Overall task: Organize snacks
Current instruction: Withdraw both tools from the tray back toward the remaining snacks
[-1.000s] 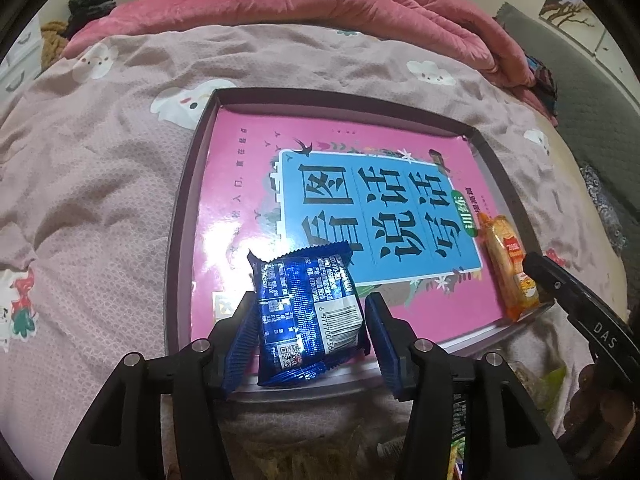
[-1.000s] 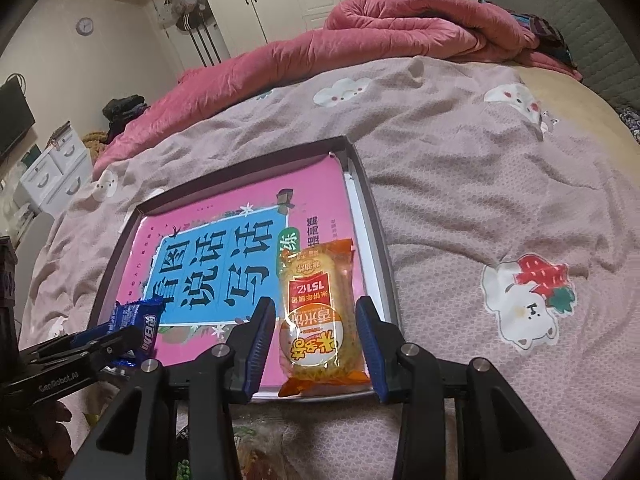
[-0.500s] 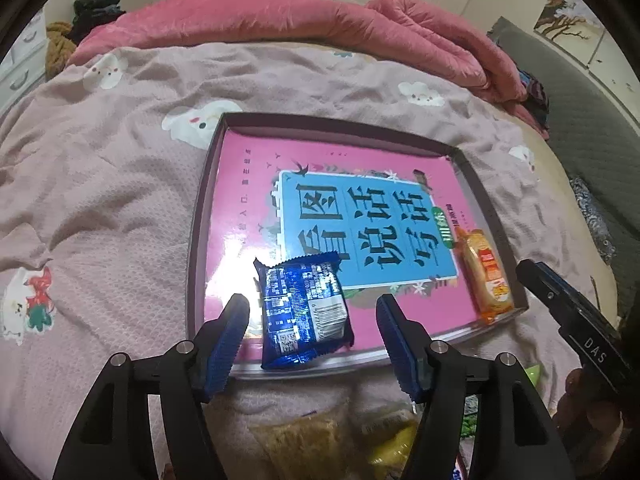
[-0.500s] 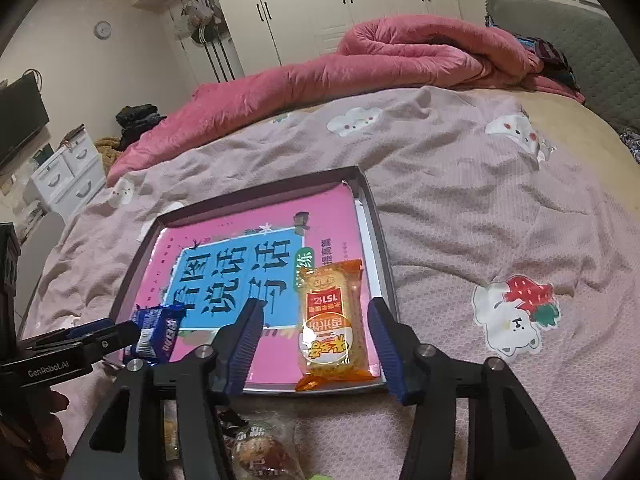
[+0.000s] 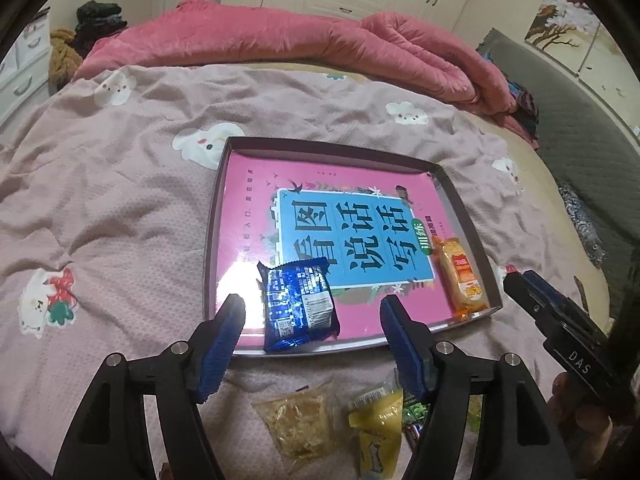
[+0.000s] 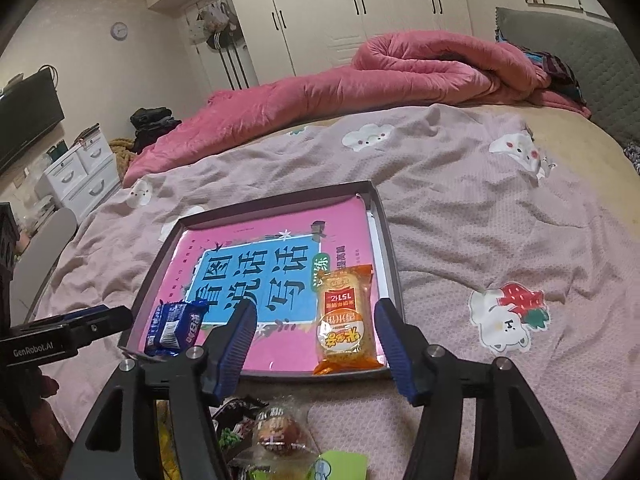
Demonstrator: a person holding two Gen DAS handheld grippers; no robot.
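Observation:
A dark-rimmed tray (image 5: 211, 240) (image 6: 385, 236) lined with a pink and blue book cover lies on the bed. A blue snack packet (image 5: 298, 304) (image 6: 176, 326) rests at its near left corner. An orange snack packet (image 5: 460, 276) (image 6: 346, 320) rests at its near right corner. My left gripper (image 5: 312, 300) (image 6: 100, 320) hovers over the blue packet with its jaws opening and its pads clear of it. My right gripper (image 6: 316, 306) (image 5: 520, 280) hangs above the orange packet, jaws also opening, and nothing is pinched.
Loose snacks lie on the pink bedspread in front of the tray: a clear golden packet (image 5: 296, 424), a yellow packet (image 5: 378, 432) and a round brown sweet (image 6: 276, 428). A rolled pink quilt (image 5: 320, 52) crosses the far side. A grey headboard (image 5: 580, 140) stands at the right.
Both grippers have let go of their packets, opened wider and drawn up and back from the tray. The packets stay in the tray, and loose snacks have come into view below.

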